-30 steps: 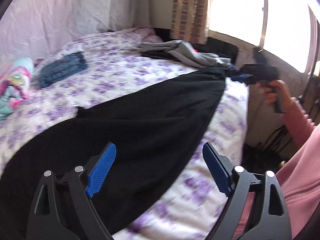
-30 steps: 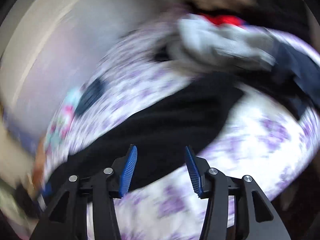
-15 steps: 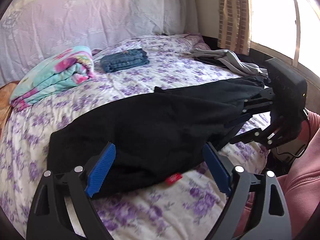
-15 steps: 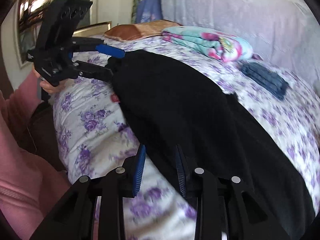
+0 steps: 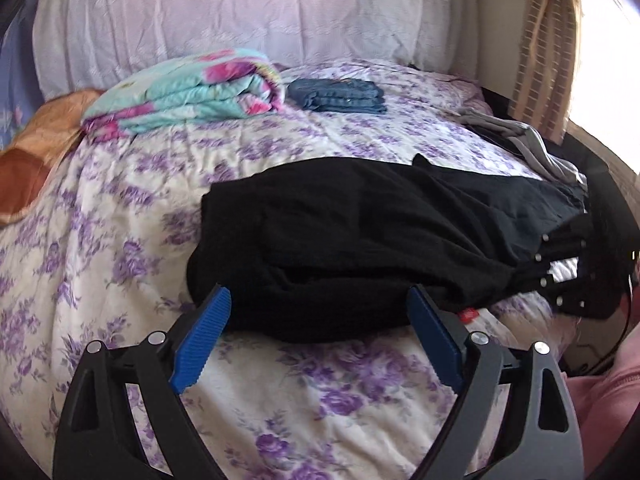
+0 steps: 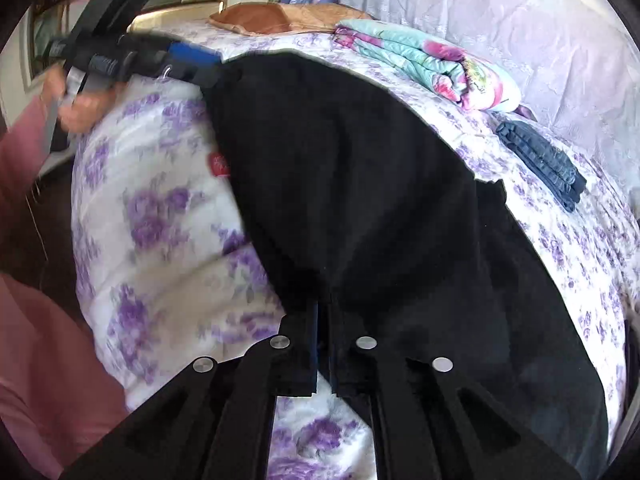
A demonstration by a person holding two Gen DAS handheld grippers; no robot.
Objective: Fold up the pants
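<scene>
Right wrist view: the pants (image 6: 360, 184) were laid lengthwise along the bed (image 6: 160, 240) edge, pinched by the right gripper (image 6: 323, 320); the left gripper (image 5: 318, 336) was spread wide beside the opposite end.

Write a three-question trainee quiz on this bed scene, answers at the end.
1. True or false: the right gripper is shut on the black pants.
2. Which lies nearest the folded jeans? A) floral blanket B) grey garment C) orange pillow
3. Fill in: the left gripper stands ___, its blue pads either side of the pants' near edge.

Key: 1 true; 2 A; 3 open.
</scene>
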